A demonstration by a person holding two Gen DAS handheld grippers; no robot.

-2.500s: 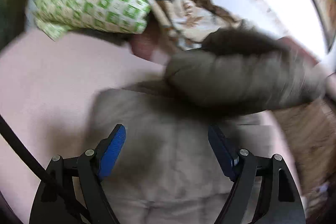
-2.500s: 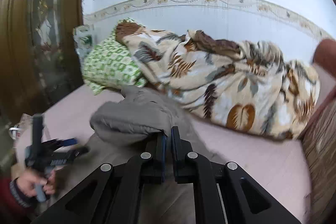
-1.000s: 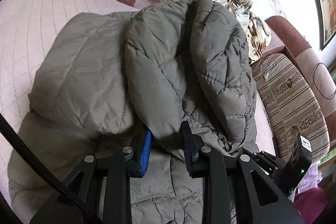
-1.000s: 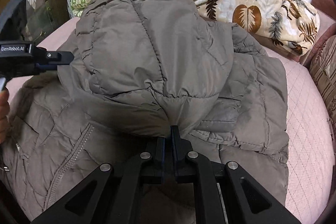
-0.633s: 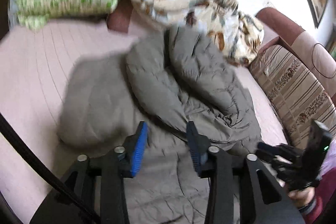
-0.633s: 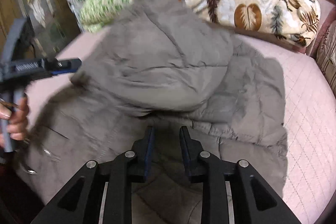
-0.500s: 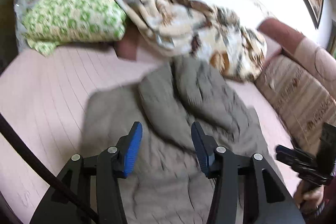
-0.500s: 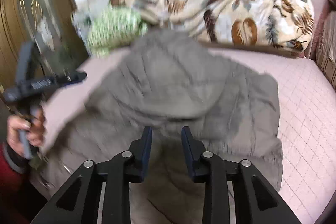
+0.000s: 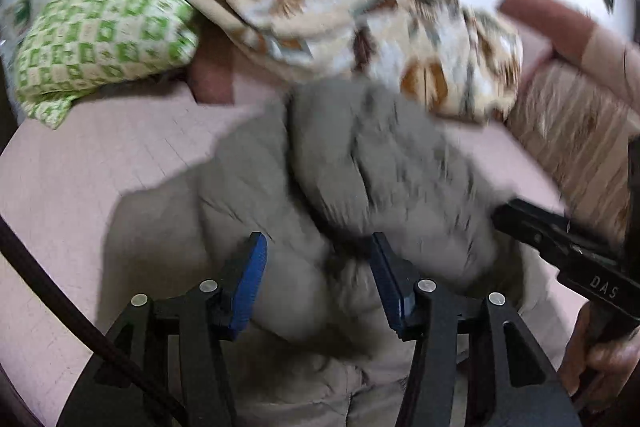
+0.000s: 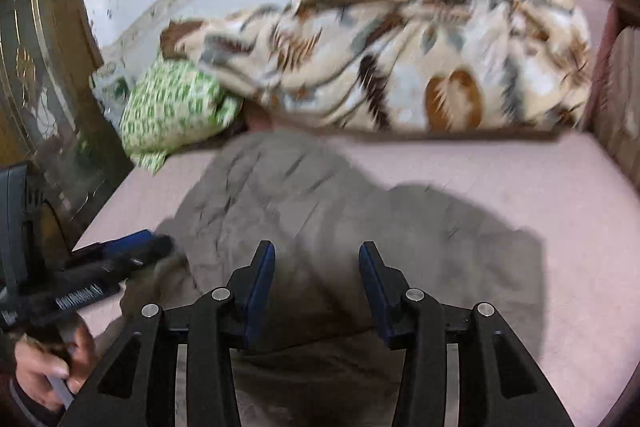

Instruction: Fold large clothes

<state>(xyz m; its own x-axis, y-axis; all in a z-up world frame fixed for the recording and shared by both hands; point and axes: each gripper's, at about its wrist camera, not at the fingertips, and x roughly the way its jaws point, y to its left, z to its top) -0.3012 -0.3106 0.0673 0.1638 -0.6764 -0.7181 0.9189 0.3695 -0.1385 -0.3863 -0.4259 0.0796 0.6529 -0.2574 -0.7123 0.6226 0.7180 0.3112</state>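
Fold laid, both let go: grey padded jacket [image 10: 320, 227] bunched on the pink bed [image 10: 540, 187]. Left gripper [image 9: 318, 281] and right gripper [image 10: 316, 283] have just been opening (nothing pinched). Next, probably re-grip an edge.

A grey-brown quilted puffer jacket [image 10: 332, 227] lies spread on the pink bed [image 10: 540, 195], just in front of the leaf-patterned blanket [image 10: 400, 67]. Its padded sleeves [image 9: 392, 163] are folded inward over the body, bunched thick in the middle, while the lower part lies flatter toward the near edge.
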